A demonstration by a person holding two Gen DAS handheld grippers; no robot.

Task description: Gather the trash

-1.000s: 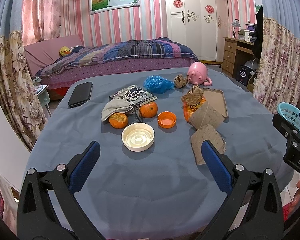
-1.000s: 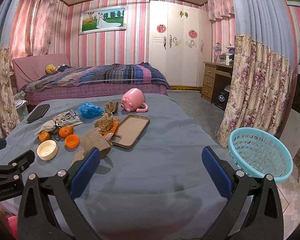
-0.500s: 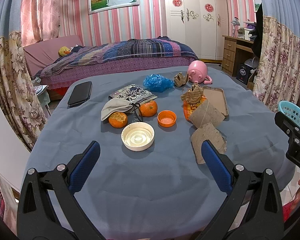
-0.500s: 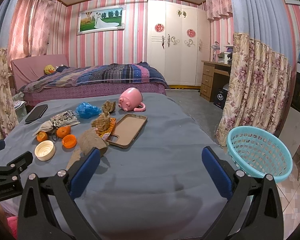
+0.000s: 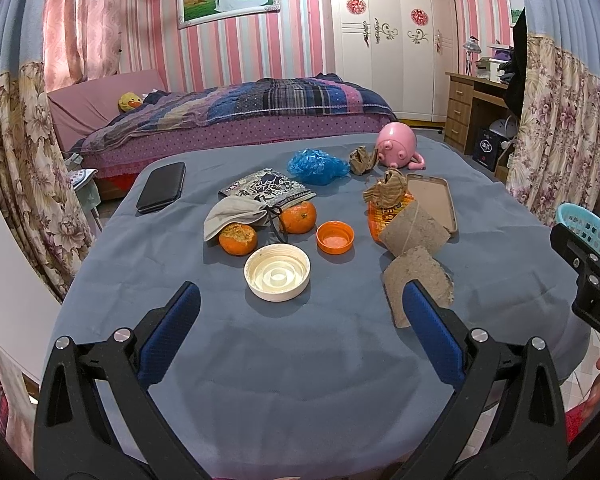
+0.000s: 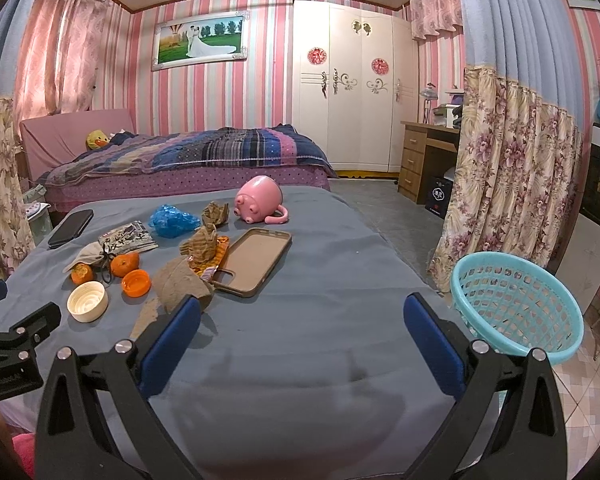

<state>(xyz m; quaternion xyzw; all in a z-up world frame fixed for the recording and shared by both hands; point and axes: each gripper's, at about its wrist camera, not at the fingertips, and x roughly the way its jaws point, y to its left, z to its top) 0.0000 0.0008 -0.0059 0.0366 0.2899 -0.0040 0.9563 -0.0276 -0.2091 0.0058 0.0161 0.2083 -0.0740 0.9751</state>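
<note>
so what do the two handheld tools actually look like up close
The two look alike. The left tool and right tool each have black plastic triangular arms with cut-out openings, silver screw heads at the joints, and blue padded fingers. White lettering marks each body, partly cut off. No cables or sleeves show.

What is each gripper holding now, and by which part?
Nothing is held. The left gripper and the right gripper are both open above the blue cloth, with nothing between the fingers.
</note>
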